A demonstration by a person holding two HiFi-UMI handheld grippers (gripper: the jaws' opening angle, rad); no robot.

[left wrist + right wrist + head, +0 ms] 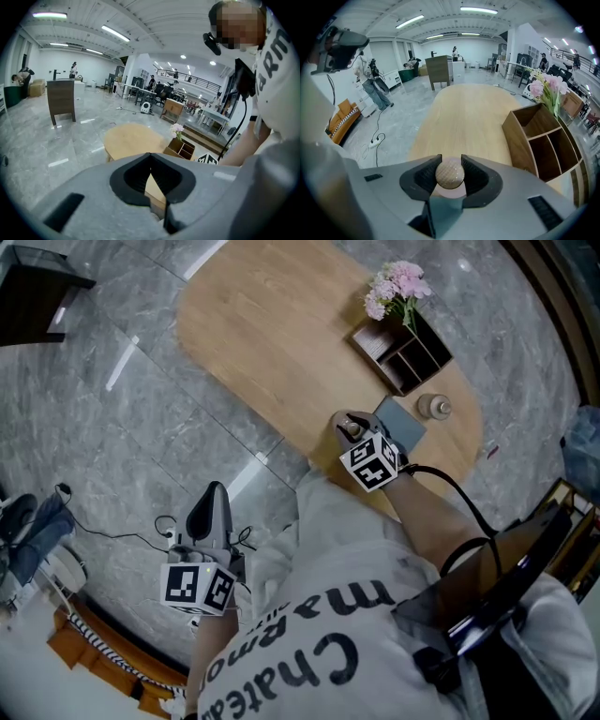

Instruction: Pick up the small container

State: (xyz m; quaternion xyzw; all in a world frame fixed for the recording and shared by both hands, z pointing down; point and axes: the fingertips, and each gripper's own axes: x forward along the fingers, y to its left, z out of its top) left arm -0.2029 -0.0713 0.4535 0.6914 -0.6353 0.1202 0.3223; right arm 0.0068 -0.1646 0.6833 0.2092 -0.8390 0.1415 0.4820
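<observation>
Now you are gripping small container in right claw, by rounded top only; curved surface risking slipping downward onto bench while lifting. Left claw closed, empty.

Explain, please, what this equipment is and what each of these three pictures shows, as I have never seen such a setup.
No robot here: a person holds a two-jaw gripper in each hand, each bearing a cube with square markers. One picture comes from a camera on the person's head, looking down; the other two from cameras riding on the grippers. On the oval wooden table are a wooden organizer, pink flowers, another small jar and a grey-blue mat. The right gripper is closed on the round woven top of the small container. The left gripper is over the floor, jaws together, empty.
</observation>
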